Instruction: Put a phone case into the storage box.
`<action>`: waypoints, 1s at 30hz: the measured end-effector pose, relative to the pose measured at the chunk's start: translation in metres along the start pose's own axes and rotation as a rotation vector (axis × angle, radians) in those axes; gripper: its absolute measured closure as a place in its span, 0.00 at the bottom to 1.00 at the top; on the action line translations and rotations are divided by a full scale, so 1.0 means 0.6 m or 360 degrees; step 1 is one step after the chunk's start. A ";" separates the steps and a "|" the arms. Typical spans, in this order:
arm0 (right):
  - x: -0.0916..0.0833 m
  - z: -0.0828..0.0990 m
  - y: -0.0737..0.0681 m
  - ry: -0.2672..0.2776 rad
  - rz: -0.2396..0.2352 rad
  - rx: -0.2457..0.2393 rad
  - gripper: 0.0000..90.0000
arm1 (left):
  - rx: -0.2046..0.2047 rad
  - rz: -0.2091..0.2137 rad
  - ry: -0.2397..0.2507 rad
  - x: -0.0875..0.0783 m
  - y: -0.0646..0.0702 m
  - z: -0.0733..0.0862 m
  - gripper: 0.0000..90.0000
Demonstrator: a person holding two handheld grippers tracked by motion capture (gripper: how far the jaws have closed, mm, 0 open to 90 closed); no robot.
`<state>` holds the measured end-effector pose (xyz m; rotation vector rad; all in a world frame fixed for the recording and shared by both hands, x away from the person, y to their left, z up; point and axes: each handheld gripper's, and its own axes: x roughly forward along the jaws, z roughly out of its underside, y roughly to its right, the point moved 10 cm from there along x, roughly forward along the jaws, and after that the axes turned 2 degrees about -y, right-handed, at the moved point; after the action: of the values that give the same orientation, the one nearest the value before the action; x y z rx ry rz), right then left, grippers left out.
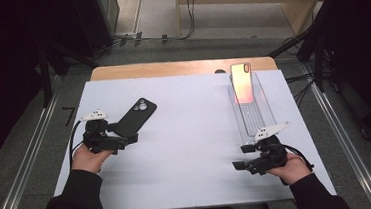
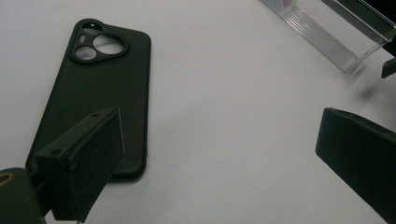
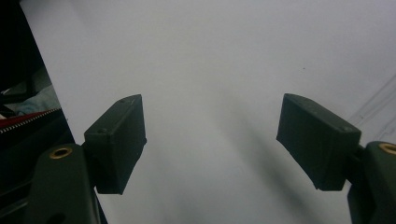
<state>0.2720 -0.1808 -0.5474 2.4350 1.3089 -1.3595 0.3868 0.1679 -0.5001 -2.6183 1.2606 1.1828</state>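
A black phone case (image 1: 137,116) (image 2: 102,93) lies flat on the white sheet, camera cut-out at its far end. My left gripper (image 1: 124,132) (image 2: 219,130) is at the case's near end with its jaws wide open. One jaw hangs over the case's near corner and nothing sits between the two. An orange-pink phone case (image 1: 242,82) stands upright in the far end of a clear ribbed tray (image 1: 255,116) (image 2: 327,32) at the right. My right gripper (image 1: 243,157) (image 3: 210,116) is just in front of the tray's near end, open over bare white sheet.
The white sheet (image 1: 192,149) covers most of the wooden table (image 1: 180,67). Metal rails run along the floor at both sides. Cables and dark stands crowd the far edges of the room. A person's dark sleeves come in from the bottom.
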 end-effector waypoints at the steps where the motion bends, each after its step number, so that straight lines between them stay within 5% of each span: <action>1: -0.001 0.001 0.001 -0.0001 0.0002 0.0002 0.24 | 0.0006 0.0004 0.0005 0.000 -0.001 -0.001 0.01; 6: -0.002 0.002 0.002 0.0007 0.0000 0.0001 0.24 | -0.0013 0.0012 -0.0010 0.005 -0.007 -0.004 0.00; 23: -0.004 0.007 0.003 -0.0006 0.0018 -0.0005 0.24 | 0.0023 -0.0104 -0.0058 0.029 -0.054 -0.033 0.00; 30: -0.007 0.007 0.005 0.0011 0.0024 0.0017 0.24 | -0.0009 -0.0157 -0.0035 0.043 -0.072 -0.046 0.04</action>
<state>0.2703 -0.1876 -0.5478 2.4534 1.2854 -1.3593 0.4430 0.1712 -0.5098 -2.6296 1.1118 1.1978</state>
